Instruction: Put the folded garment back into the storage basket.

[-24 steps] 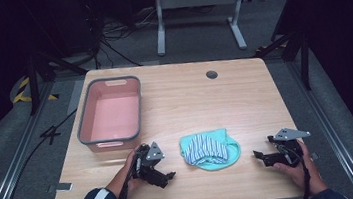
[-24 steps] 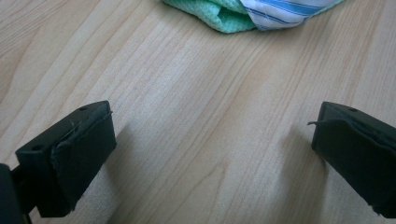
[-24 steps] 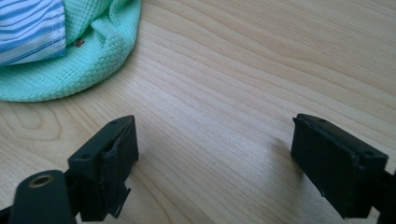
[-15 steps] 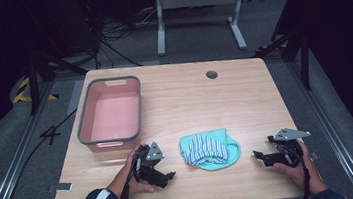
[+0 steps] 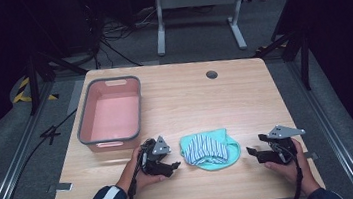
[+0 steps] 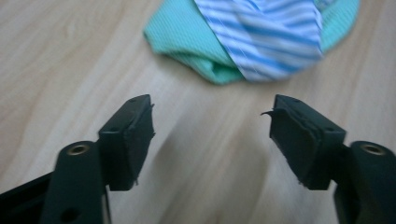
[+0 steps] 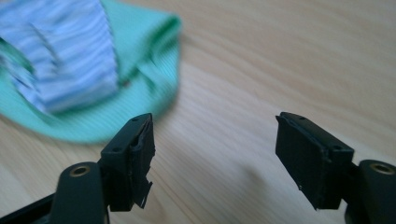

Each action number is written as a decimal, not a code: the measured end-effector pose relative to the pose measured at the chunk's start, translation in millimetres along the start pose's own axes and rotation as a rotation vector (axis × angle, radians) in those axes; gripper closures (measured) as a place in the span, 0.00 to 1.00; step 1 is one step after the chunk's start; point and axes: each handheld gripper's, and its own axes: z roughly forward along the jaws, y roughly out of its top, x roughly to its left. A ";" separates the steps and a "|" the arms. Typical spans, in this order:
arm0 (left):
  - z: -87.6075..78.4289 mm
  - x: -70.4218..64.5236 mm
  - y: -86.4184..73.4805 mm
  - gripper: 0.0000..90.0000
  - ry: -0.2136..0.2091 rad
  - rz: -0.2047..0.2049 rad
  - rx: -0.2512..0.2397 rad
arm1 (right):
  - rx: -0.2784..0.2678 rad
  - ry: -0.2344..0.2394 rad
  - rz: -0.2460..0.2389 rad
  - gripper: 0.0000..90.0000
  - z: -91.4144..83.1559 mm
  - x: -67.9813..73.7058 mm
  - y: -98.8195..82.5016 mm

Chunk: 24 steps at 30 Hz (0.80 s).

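One pink tub (image 5: pixel 110 113) with a grey rim stands at the left of the wooden table (image 5: pixel 200 102), its inside bare, in the high view; just beside its near edge a hand in a dark, white-striped sleeve holds the left gripper (image 5: pixel 174 165), pointing rightward at a single folded cloth (image 5: pixel 209 149). That cloth, mint green with a blue-and-white striped layer on top, lies near the table's front edge, between the two grippers and touching neither. Further right, the right gripper (image 5: pixel 250 152) points back toward the cloth from the other side, standing farther from it than the left one does. One round cable hole (image 5: pixel 211 74) marks the table's far side, and a metal stand (image 5: pixel 198 14) sits on the dark floor beyond (details the two close cameras miss). The left gripper view adds what the overhead camera cannot: the left gripper (image 6: pixel 210 109) with jaws spread wide over bare wood, nothing between them, the cloth (image 6: pixel 261 37) just ahead with its green fold and stripes clear. The right gripper view shows the right gripper (image 7: pixel 214 123) likewise parted and empty, the cloth (image 7: pixel 84 70) ahead and off to the left of its left jaw, slightly blurred. Count: two grippers, one cloth, one tub.
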 end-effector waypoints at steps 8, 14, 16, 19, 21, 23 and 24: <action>20.0 10.2 22.0 0.38 0.027 -0.080 -0.060 | 0.028 0.052 -0.081 0.42 26.9 28.2 33.7; 35.7 8.6 28.3 0.35 0.017 -0.075 -0.048 | 0.062 0.057 -0.068 0.45 47.8 27.7 42.7; 39.7 8.1 28.1 0.33 0.017 -0.083 -0.033 | 0.070 0.058 -0.063 0.45 52.6 27.8 43.4; 43.7 9.8 25.7 0.29 -0.006 -0.110 -0.029 | 0.096 0.063 -0.068 0.43 61.8 31.4 42.9; 44.3 10.0 25.1 0.28 -0.004 -0.103 -0.033 | 0.112 0.071 -0.062 0.42 65.3 33.5 40.8; 44.7 8.8 24.7 0.27 0.005 -0.100 -0.037 | 0.107 0.081 -0.040 0.42 65.7 32.5 39.1; 44.8 8.3 24.5 0.27 0.011 -0.100 -0.039 | 0.106 0.083 -0.035 0.42 65.6 31.8 38.8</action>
